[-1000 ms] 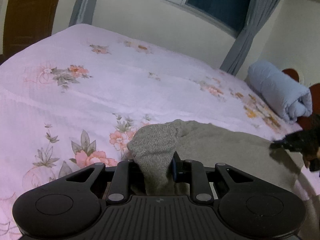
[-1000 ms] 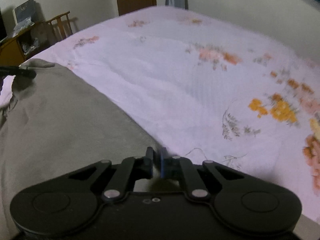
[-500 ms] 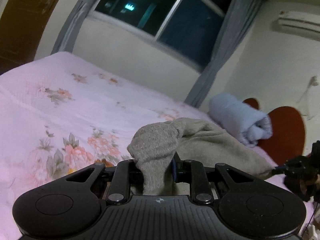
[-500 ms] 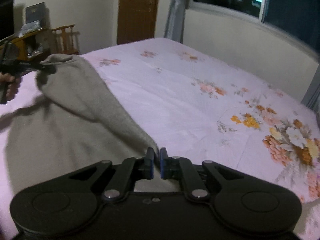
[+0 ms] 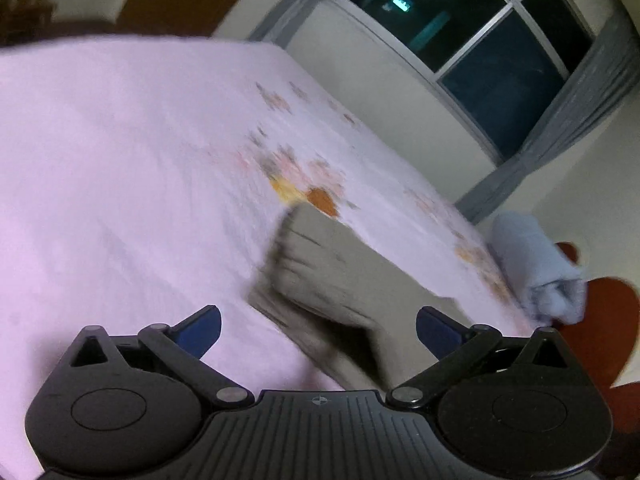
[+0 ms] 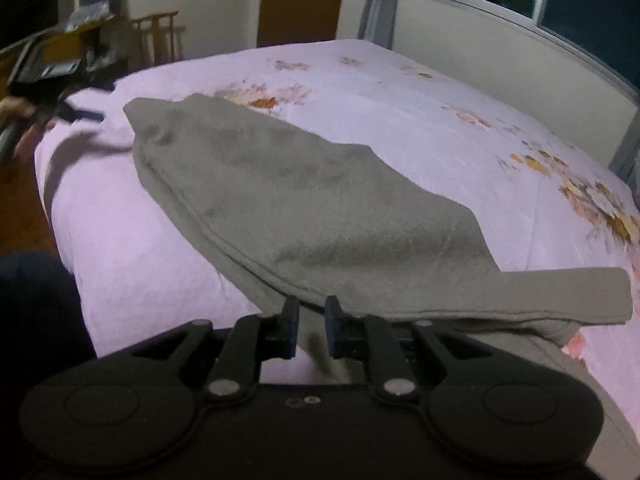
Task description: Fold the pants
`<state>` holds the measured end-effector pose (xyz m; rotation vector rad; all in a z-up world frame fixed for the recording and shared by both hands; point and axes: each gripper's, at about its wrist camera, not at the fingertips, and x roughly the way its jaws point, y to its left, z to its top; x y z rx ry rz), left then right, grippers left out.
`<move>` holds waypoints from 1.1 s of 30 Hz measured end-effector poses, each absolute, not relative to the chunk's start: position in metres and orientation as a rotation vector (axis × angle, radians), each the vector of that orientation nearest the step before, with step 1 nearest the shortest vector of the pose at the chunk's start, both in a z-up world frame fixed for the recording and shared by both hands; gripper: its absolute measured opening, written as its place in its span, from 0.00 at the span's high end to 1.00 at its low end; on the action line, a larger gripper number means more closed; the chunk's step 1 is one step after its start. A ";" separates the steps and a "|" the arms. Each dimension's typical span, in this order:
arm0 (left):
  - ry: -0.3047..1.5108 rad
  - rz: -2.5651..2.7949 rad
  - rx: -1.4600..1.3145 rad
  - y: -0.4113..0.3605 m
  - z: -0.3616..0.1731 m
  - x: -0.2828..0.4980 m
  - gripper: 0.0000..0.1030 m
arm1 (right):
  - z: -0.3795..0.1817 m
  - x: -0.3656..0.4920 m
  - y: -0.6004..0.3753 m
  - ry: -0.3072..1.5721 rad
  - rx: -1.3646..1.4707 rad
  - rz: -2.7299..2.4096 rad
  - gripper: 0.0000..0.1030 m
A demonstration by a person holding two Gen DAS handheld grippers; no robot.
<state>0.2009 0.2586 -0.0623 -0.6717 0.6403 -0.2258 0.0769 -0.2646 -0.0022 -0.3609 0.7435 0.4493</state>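
The grey pants [image 6: 304, 204] lie folded over on the pink flowered bed [image 6: 400, 96], one layer on top of another. In the left wrist view a blurred end of the pants [image 5: 320, 276] lies on the bed in front of my left gripper [image 5: 318, 326]. The left gripper is wide open and empty. It also shows at the far left of the right wrist view [image 6: 76, 114], off the pants' far end. My right gripper [image 6: 308, 322] is slightly open at the near edge of the pants, with cloth seen in the gap but not pinched.
A rolled light-blue blanket [image 5: 536, 268] lies at the head of the bed by a red-brown headboard [image 5: 600, 328]. A window with grey curtains [image 5: 472, 40] runs along the far wall. A door [image 6: 300, 0], a wooden chair [image 6: 158, 36] and a cluttered desk [image 6: 52, 56] stand past the bed.
Both grippers carried the pants' edge over and laid it down as a fold. The left gripper opened wide and let go. The right gripper opened slightly and released the cloth.
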 end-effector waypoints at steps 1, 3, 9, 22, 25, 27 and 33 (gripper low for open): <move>0.643 -0.235 -0.700 0.256 -0.064 0.200 0.05 | 0.001 0.078 -0.265 0.731 -0.356 0.441 0.94; 0.679 -0.213 -0.746 0.247 -0.065 0.211 0.08 | 0.009 0.087 -0.269 0.720 -0.316 0.417 0.93; 0.762 -0.195 -0.877 0.218 -0.080 0.255 0.72 | 0.014 0.062 -0.287 0.679 -0.244 0.345 0.90; 0.804 -0.156 -0.824 0.220 -0.106 0.249 0.87 | -0.002 0.055 -0.346 0.699 -0.145 0.190 0.87; 0.795 -0.136 -0.828 0.224 -0.098 0.242 0.85 | 0.001 0.065 -0.353 0.680 -0.138 0.158 0.83; 0.769 -0.109 -0.766 0.221 -0.078 0.236 0.85 | 0.003 0.072 -0.356 0.667 -0.130 0.150 0.82; 0.676 -0.178 -0.772 0.207 -0.032 0.225 0.85 | 0.008 0.076 -0.367 0.615 -0.089 0.131 0.73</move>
